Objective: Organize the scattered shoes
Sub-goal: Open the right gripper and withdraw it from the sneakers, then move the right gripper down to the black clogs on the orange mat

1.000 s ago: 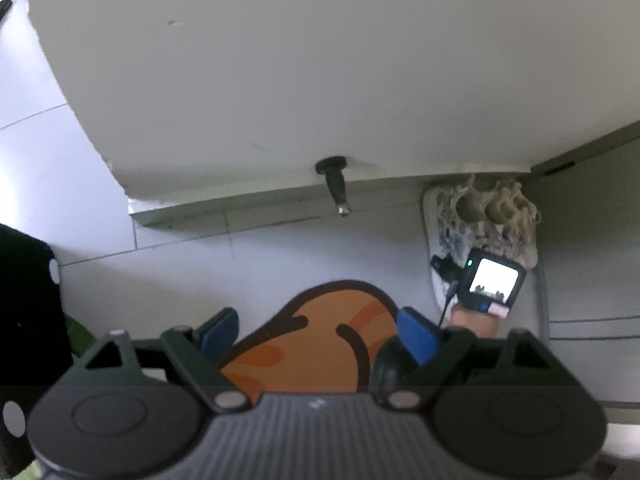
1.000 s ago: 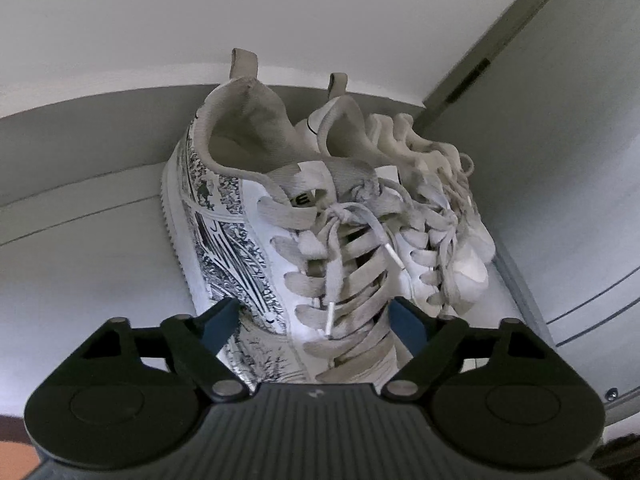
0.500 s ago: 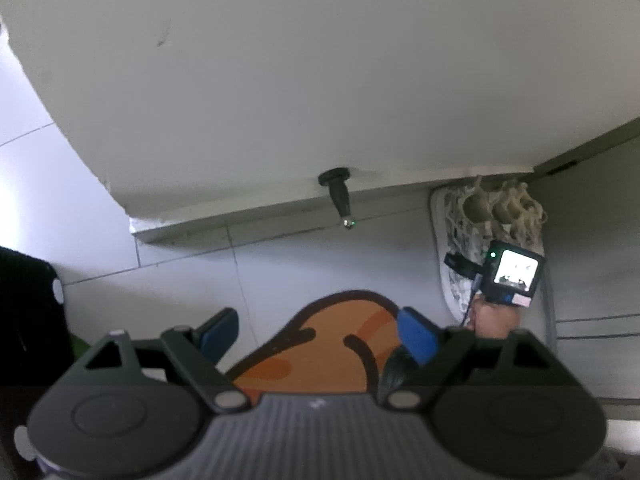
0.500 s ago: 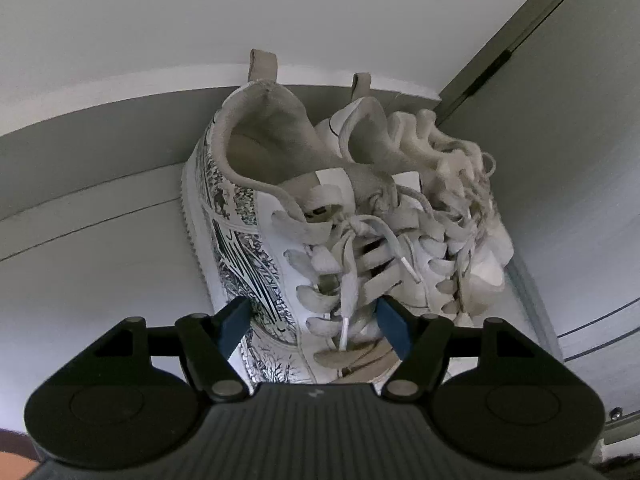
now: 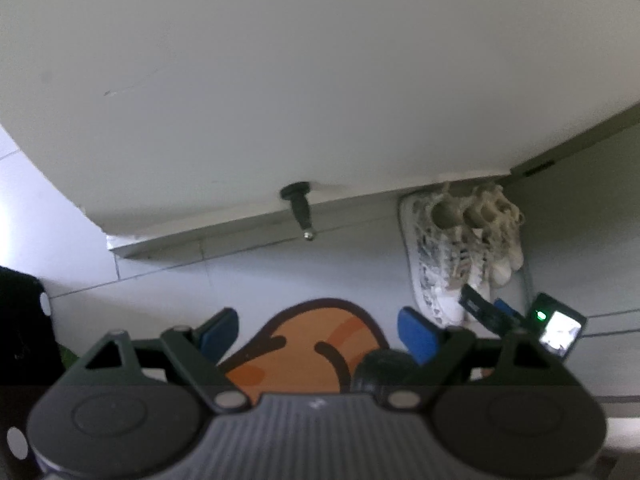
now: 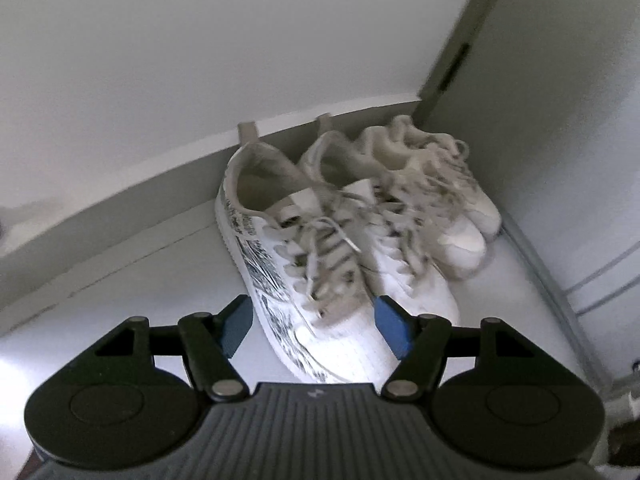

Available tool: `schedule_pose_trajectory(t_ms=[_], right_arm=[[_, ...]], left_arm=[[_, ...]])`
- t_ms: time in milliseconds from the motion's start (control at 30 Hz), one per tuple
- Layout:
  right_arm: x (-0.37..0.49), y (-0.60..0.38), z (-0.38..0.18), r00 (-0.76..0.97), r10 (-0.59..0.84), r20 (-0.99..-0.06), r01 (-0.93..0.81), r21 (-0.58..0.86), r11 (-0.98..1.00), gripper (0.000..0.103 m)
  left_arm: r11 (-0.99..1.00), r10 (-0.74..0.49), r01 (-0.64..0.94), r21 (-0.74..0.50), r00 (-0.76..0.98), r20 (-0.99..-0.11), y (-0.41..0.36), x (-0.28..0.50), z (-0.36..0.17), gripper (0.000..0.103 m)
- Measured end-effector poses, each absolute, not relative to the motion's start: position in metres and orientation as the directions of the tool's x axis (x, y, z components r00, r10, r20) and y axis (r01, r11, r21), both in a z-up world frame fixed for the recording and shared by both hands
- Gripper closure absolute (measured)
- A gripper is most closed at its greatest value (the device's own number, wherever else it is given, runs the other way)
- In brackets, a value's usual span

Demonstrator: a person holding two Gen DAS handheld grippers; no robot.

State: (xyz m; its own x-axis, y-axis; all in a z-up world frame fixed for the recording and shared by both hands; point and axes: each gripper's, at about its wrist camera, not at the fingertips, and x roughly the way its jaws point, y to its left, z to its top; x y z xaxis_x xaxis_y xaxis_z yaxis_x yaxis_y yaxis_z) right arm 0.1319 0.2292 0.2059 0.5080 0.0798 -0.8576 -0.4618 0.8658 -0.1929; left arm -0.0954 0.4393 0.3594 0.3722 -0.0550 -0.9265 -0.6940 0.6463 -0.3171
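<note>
Left gripper (image 5: 316, 330) low in view, blue fingertips (image 5: 219, 330) spread wide, nothing between them. Beneath it, an orange mat (image 5: 304, 344) with dark outline on the pale tiled floor (image 5: 160, 280). Ahead, a white door (image 5: 300, 80) with a black doorstop (image 5: 302, 210) jutting from its lower edge. In the floor's far right corner, white sneakers (image 5: 460, 248) side by side against the door. Just short of them, the right gripper (image 5: 486, 308), its camera screen (image 5: 558, 330) lit.

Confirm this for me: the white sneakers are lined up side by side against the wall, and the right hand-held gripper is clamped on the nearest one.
Not clamped. In the right wrist view the right hand-held gripper is open, its jaws just closing with nothing between them, above the sneakers, which do stand side by side against the wall.
</note>
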Motion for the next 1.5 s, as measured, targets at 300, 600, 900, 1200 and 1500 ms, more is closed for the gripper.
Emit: schedule_pose_trajectory(t_ms=[300, 600, 900, 1200, 1500], right_arm=[[0.1, 0.154, 0.261, 0.477, 0.088, -0.874, -0.305, -0.071, 0.95, 0.045], [0.061, 0.086, 0.289, 0.405, 0.111, -0.908, -0.131, 0.062, 0.989, 0.045], [0.06, 0.025, 0.219, 0.255, 0.018, -0.967, 0.024, 0.025, 0.999, 0.048], [0.062, 0.009, 0.18, 0.153, 0.173, -0.973, 0.174, 0.199, 0.965, 0.056], [0.052, 0.018, 0.134, 0.059, 0.213, -0.975, 0.412, 0.219, 0.884, 0.061]], left_arm=[[0.708, -0.068, -0.639, -0.301, 0.362, -0.93, 0.416, -0.095, 0.367, 0.015], [0.828, -0.056, -0.492, -0.27, 0.407, -0.912, 0.397, -0.086, 0.384, 0.014], [0.822, -0.075, -0.493, -0.285, 0.402, -0.913, 0.39, -0.1, 0.371, 0.014], [0.764, -0.134, -0.551, -0.335, 0.372, -0.918, 0.396, -0.109, 0.342, 0.015], [0.76, -0.135, -0.551, -0.345, 0.386, -0.912, 0.396, -0.104, 0.345, 0.014]])
